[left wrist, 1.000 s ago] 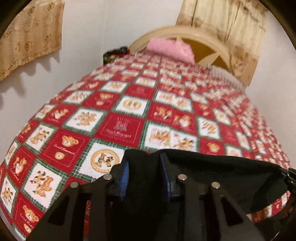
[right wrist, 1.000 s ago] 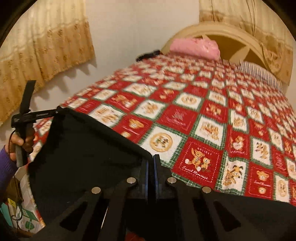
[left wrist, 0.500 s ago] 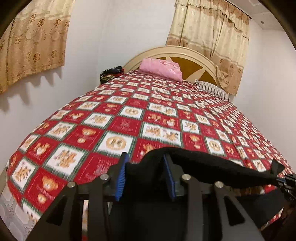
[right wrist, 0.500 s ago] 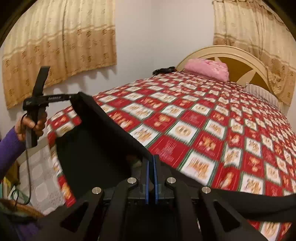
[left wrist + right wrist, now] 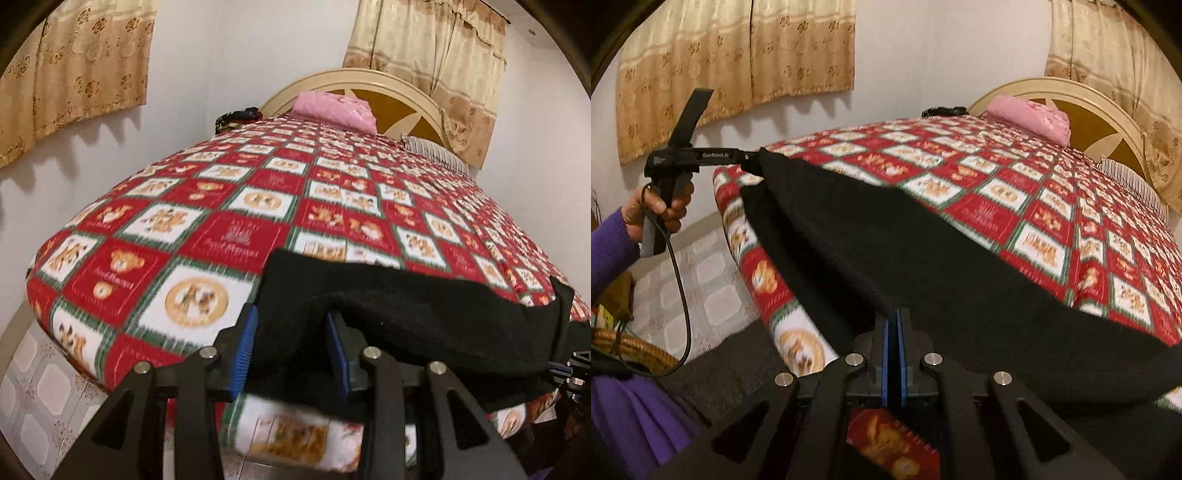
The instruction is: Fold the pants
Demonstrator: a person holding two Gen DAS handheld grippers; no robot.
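The black pants (image 5: 443, 314) hang stretched between my two grippers over the foot end of the bed (image 5: 258, 206). My left gripper (image 5: 291, 325) has a thick bunch of the fabric filling the gap between its blue pads (image 5: 242, 354). In the right wrist view, the right gripper (image 5: 894, 332) is shut on the pants (image 5: 886, 240) at their near edge. Also there, a hand in a purple sleeve (image 5: 609, 251) holds the left gripper (image 5: 755, 162) at the far corner of the cloth. The right gripper (image 5: 569, 369) shows at the right edge of the left wrist view.
The bed cover (image 5: 1034, 192) is red, white and green checks with bears. A pink pillow (image 5: 332, 107) and a striped pillow (image 5: 436, 151) lie by the cream headboard (image 5: 406, 92). Tiled floor (image 5: 33, 387) lies left of the bed. A wicker basket (image 5: 631, 347) stands at the lower left.
Both grippers have drawn back toward the foot of the bed and sunk lower, carrying the pants with them. The bed's edge and the floor have come into view.
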